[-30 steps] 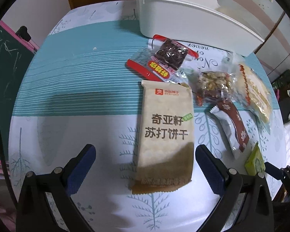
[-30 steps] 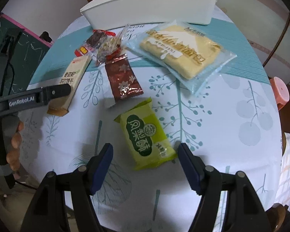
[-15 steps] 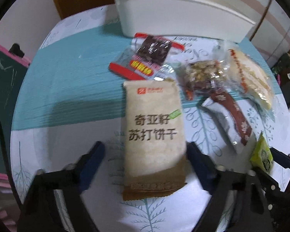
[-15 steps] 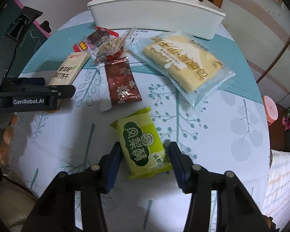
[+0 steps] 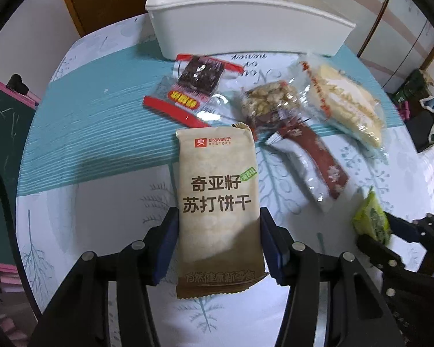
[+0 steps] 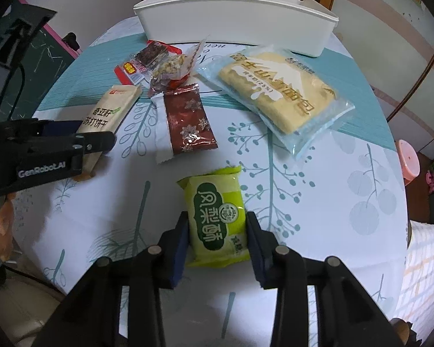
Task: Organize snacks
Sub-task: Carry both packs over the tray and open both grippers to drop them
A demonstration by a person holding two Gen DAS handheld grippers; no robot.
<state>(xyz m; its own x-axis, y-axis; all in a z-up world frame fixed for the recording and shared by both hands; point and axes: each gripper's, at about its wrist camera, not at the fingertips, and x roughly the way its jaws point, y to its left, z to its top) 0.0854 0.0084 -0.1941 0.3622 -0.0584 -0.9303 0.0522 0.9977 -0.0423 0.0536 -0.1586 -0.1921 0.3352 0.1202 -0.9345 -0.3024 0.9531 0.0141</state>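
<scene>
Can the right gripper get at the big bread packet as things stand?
Probably not yet: the right gripper is closing its jaws around the green pastry packet. The bread packet lies uncovered on the table ahead, so once freed, nothing blocks it.

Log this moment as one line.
left hand-held gripper: closing around beige cracker pack | right hand-held gripper: closing around green pastry pack | white bin: awaiting snacks

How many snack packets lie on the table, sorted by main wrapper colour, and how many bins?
Beige cracker packet: 1
Green pastry packet: 1
Dark red packet: 1
Clear packets, namely bread, nut bar, dark fruit bar: 3
White bin: 1
Total: 7
</scene>
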